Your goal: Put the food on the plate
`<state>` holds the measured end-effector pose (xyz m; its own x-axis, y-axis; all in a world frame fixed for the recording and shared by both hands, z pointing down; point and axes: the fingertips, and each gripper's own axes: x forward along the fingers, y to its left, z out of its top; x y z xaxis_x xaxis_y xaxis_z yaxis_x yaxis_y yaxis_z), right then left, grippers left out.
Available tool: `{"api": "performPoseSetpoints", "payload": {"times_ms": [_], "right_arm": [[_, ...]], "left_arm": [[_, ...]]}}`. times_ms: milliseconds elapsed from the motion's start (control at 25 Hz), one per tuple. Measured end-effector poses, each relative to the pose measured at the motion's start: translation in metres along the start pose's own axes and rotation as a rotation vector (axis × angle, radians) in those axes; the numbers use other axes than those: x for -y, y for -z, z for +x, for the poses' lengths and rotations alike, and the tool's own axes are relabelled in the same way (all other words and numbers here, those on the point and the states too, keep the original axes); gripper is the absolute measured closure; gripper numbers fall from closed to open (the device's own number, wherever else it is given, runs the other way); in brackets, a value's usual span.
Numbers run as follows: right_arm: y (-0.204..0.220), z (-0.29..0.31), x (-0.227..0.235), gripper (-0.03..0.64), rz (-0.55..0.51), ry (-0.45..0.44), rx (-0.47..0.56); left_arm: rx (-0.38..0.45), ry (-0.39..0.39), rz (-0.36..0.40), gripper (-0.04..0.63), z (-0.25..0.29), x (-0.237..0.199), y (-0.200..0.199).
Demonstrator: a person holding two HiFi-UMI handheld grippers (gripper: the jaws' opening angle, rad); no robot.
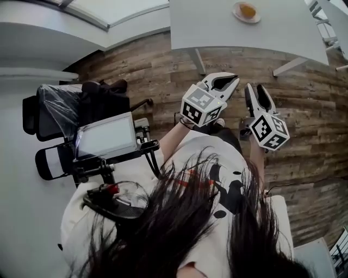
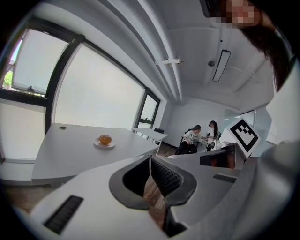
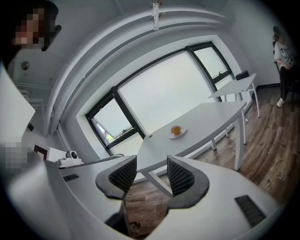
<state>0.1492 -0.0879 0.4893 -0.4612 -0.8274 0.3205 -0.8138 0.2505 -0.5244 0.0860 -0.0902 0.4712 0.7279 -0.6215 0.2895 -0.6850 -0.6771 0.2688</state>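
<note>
Head view looks steeply down over the person's hair (image 1: 179, 228); left gripper view and right gripper view face forward, far from the bench (image 1: 217, 27) all three share, plate (image 1: 237, 13) included.

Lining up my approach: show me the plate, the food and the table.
plate (image 1: 253, 20), head view, lower rim.
food (image 1: 247, 10), head view, its middle.
table (image 1: 212, 24), head view, bare top left of the plate.

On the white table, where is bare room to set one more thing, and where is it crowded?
The white table is almost bare. Free patches: the long stretches either side of the plate, out to the table's ends, and the strip between the plate and the near edge. Only the plate with the orange food takes room; nowhere is crowded.
</note>
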Motion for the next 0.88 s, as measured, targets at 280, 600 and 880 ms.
{"api": "performPoseSetpoints", "payload": {"times_ms": [280, 600, 880], "right_arm": [[0.016, -0.025, -0.009, 0.408, 0.022, -0.025, 0.007], [0.014, -0.034, -0.006, 0.408, 0.036, -0.040, 0.034], [0.026, -0.039, -0.012, 0.408, 0.050, -0.028, 0.035]], "left_arm": [[-0.017, -0.014, 0.039, 0.584, -0.027, 0.027, 0.011], [-0.053, 0.012, 0.033, 0.584, -0.030, 0.046, 0.021], [-0.062, 0.005, 0.039, 0.584, -0.047, 0.046, 0.026]]}}
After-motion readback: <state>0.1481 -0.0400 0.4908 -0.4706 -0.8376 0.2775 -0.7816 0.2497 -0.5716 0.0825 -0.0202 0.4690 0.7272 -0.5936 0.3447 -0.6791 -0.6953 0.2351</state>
